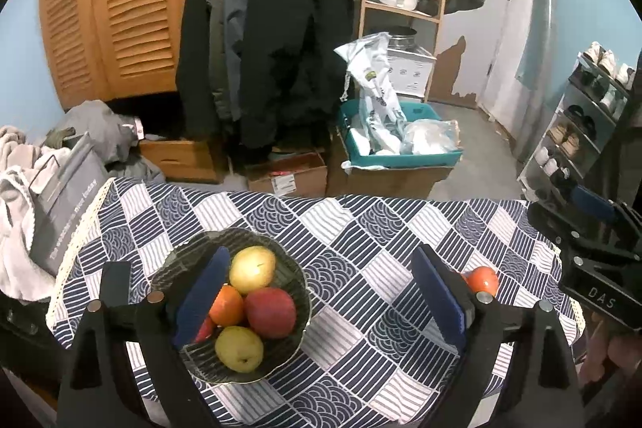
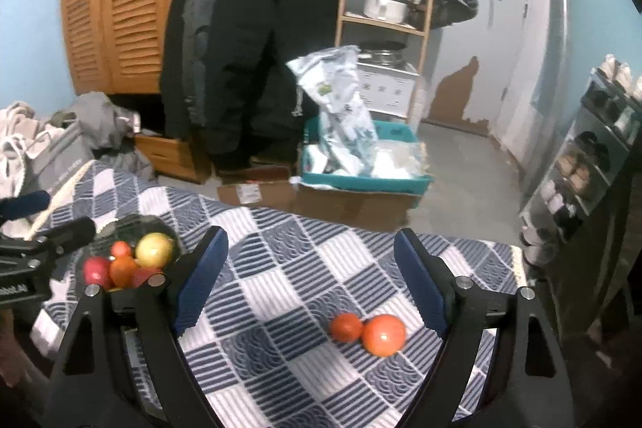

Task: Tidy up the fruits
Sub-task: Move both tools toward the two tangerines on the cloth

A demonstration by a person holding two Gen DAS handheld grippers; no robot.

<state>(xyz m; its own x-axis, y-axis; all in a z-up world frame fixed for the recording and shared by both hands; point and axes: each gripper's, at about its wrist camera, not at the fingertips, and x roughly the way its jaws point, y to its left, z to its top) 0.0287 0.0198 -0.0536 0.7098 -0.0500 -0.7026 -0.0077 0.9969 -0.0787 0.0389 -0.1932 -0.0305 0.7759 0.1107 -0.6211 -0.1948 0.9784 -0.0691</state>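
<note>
Both grippers hang over the checked tablecloth (image 1: 361,307), fingers spread wide and holding nothing. On the left, the left gripper (image 1: 321,301) frames a dark bowl (image 1: 295,267) holding two yellow pears (image 1: 252,268), a red apple (image 1: 269,311) and an orange (image 1: 226,311). Further right, the right gripper (image 2: 311,287) faces two oranges (image 2: 384,334) touching each other on the cloth, well apart from the bowl.

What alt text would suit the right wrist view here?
An open right claw hovers over a blue patterned tablecloth, two orange fruits lying touching between its fingers. A dark bowl of fruit sits far left.
</note>
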